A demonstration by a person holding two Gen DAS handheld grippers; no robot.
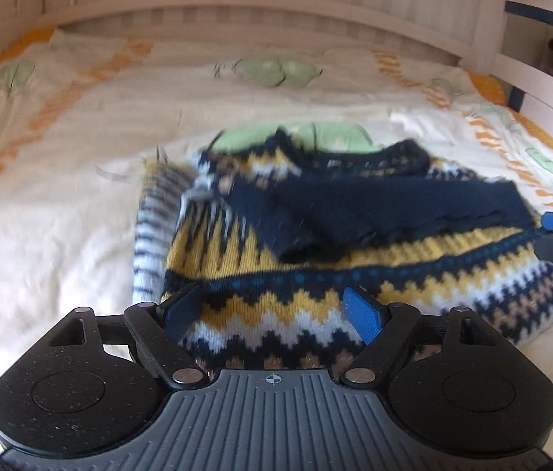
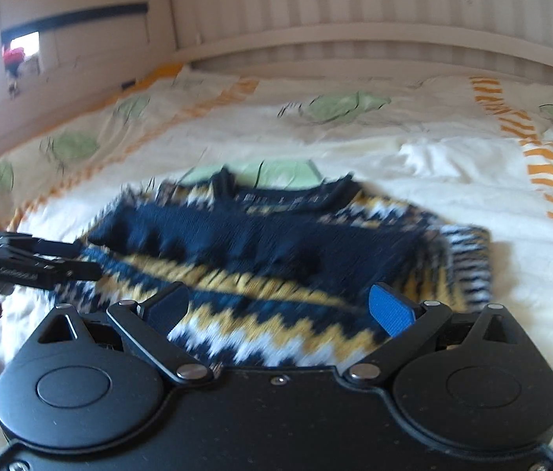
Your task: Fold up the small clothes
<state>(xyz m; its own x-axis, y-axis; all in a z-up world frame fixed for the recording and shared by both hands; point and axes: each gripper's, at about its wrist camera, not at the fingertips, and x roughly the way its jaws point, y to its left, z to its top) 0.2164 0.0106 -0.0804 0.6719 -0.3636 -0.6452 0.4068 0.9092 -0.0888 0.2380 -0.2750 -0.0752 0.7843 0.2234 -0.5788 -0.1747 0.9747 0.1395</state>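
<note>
patterned knit sweater (image 1: 315, 259) lies mid-bed (image 1: 60, 204) (label inside its collar unreadable); left gripper (image 1: 276, 310) and right gripper (image 2: 280, 310) both spread.

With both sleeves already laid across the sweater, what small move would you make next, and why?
Probably close both open grippers, left and right, on the sweater's near hem and fold it towards the collar: the hem lies between each pair of fingers, ungripped.

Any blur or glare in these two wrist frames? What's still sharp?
Left wrist: sweater smeared by motion, worst at its left edge; the gripper body stays sharp. Right wrist: whole sweater and bedspread blurred, blown-out glare at the window on the far left; fisheye bends the bed rail in both views.
</note>
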